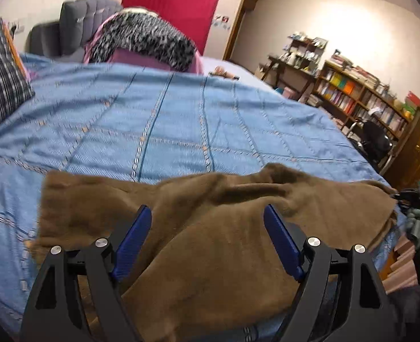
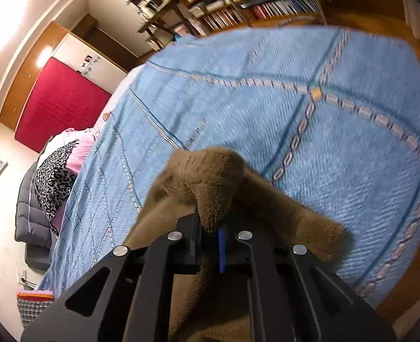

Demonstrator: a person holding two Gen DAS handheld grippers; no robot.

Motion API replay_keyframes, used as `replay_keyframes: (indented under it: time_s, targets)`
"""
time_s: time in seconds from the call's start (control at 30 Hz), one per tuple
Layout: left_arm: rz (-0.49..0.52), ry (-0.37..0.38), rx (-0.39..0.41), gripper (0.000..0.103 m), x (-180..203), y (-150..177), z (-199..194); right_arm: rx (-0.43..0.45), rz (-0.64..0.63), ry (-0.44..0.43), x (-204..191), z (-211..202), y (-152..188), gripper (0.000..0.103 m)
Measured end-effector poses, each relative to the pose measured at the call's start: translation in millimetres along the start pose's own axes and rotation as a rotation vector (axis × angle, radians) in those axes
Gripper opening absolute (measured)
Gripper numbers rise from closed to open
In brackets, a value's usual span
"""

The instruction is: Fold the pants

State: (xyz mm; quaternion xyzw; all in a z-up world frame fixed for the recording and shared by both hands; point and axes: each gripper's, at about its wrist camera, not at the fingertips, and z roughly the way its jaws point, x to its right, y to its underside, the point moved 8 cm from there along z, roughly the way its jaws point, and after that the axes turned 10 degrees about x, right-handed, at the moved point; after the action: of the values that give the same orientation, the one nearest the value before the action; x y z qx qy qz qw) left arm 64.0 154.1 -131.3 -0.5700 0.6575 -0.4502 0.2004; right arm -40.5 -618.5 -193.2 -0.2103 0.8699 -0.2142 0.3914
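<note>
Pants [image 1: 210, 228]: brown, fuzzy, rumpled on blue bedspread [image 1: 152, 119] (right jaws clamp bunched fold; left jaws released).

I see the pants [image 1: 210, 228] lying on the bedspread [image 1: 158, 119] at the near edge of the bed, spread from left to right. My left gripper [image 1: 207, 239] hangs over them, fabric between its parted fingers. My right gripper [image 2: 210, 228] sits at the pants' right end, a bunched fold [image 2: 210, 182] of them rising between its closed fingers. Behind the pants the bedspread runs back to a heap of blankets [image 1: 144, 42], with a headboard [image 1: 87, 20] behind the heap. A pillow [image 1: 1, 77] lies at the left edge. Bookshelves [image 1: 361, 97] stand right of the bed, a chair [image 1: 376, 139] before them.
</note>
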Motion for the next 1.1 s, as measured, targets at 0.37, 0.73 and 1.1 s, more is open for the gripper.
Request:
replay_keyframes:
  time_s: [0.37,0.73,1.1]
  targets:
    - [0.010,-0.061,-0.061,0.080,-38,9,21,0.048,-0.069,0.131,23,-58,11,0.006]
    - [0.059,-0.135,-0.108,0.080,-53,24,24,0.045,-0.165,0.244,41,-37,35,0.016]
    - [-0.005,-0.265,-0.055,0.080,-100,-13,36,0.131,-0.317,0.206,-18,-55,42,0.027]
